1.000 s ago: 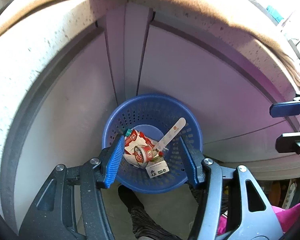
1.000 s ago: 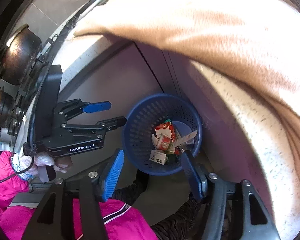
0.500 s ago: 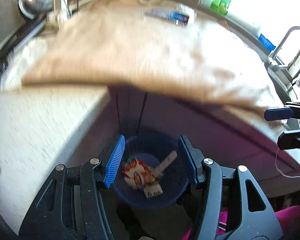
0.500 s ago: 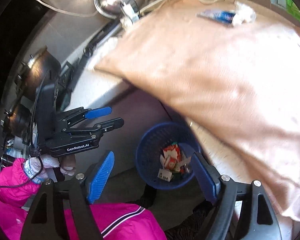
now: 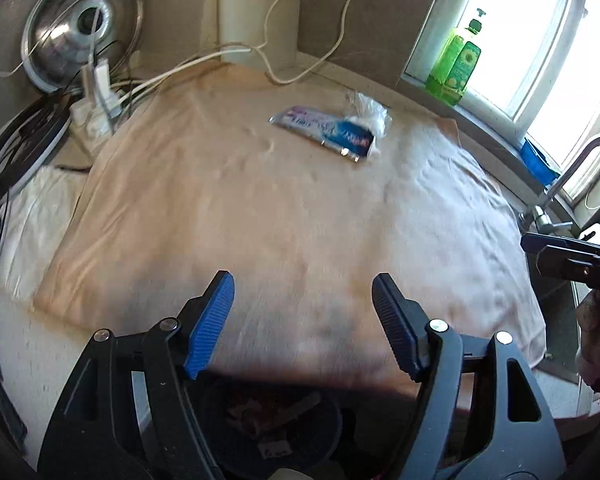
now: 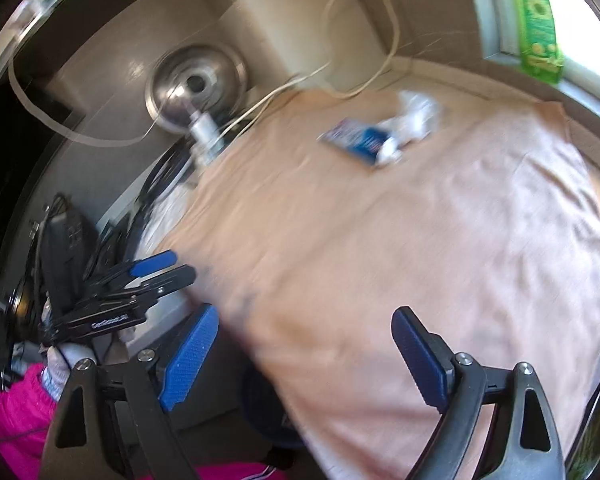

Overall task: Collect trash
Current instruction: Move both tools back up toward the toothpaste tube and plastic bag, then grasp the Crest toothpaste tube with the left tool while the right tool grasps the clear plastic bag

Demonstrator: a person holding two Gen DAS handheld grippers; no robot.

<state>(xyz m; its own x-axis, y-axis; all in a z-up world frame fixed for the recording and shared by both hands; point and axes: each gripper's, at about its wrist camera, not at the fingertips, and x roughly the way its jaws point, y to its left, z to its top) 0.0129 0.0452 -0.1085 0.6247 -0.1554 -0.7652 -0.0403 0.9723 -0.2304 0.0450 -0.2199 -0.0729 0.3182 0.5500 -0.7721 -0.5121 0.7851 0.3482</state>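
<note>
Your left tongs and right tongs both gape wide, gripping nothing, over the tan cloth on the table. A blue wrapper and a crumpled white scrap, touching, lie at the cloth's far side. The basket sits below the table edge.

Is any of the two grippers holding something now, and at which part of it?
Nothing is held. The left gripper and right gripper are both open and empty above the cloth.
</note>
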